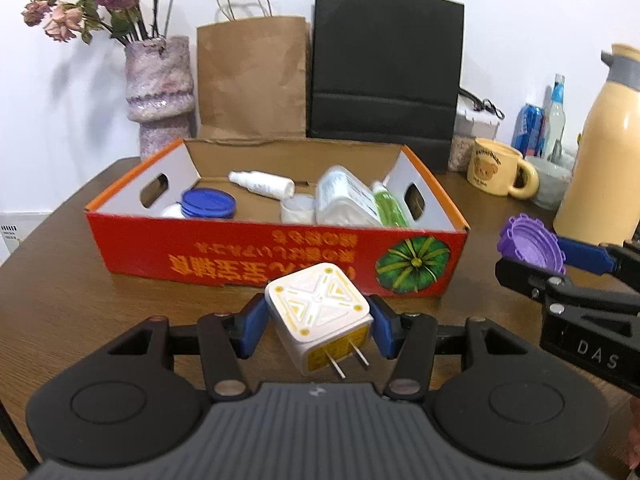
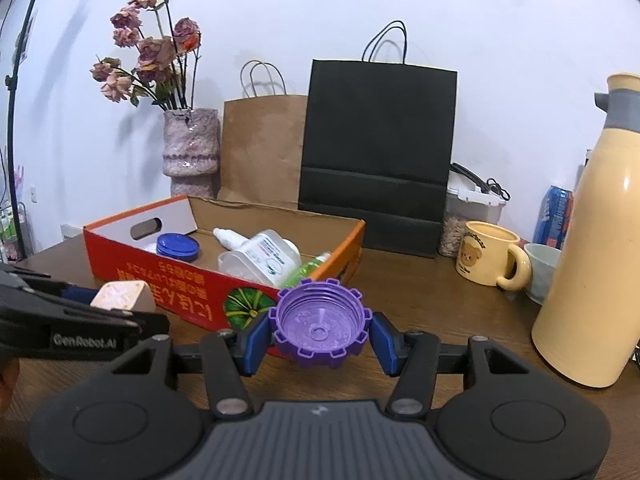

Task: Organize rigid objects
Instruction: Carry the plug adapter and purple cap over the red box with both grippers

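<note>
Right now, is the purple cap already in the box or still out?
Out: the right gripper holds the purple cap before the red cardboard box.

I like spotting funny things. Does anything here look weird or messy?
Yes. The red box's printing is upside down. The flowers in the vase are dried and drooping. The bottles in the box lie tipped over. Nothing looks spilled or broken.

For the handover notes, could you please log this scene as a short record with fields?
left gripper: shut on white plug adapter, prongs toward the camera
right gripper: shut on purple cap, hollow side up
red box: open, on wooden table, behind both grippers
box contents: blue-lidded jar, white spray bottle, clear bottle, green bottle
beside box: bear mug, cream flask
</note>
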